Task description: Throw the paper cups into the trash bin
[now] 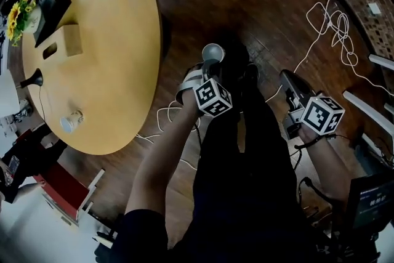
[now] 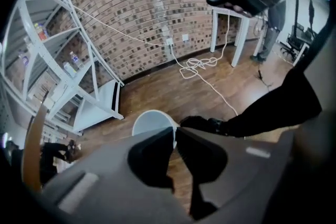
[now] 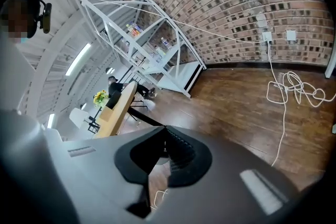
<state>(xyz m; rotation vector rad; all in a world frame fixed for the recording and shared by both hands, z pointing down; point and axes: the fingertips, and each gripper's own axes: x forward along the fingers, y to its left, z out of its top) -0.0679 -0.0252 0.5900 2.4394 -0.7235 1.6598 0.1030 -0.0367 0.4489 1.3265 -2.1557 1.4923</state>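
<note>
While I hold it low over the wooden floor [image 1: 258, 3], entry one: paper cup [image 1: 213, 53], mouth up, its thin rim clamped by the left gripper [image 1: 208, 68], which I judge is the only firm purchase.

Entry two: right gripper [image 1: 288, 80], tongs together, empty, off to one side.

Entry three: second cup [image 1: 70, 122], on its side on the round table [image 1: 123, 40], near its edge.

Trash bin: in no view.
</note>
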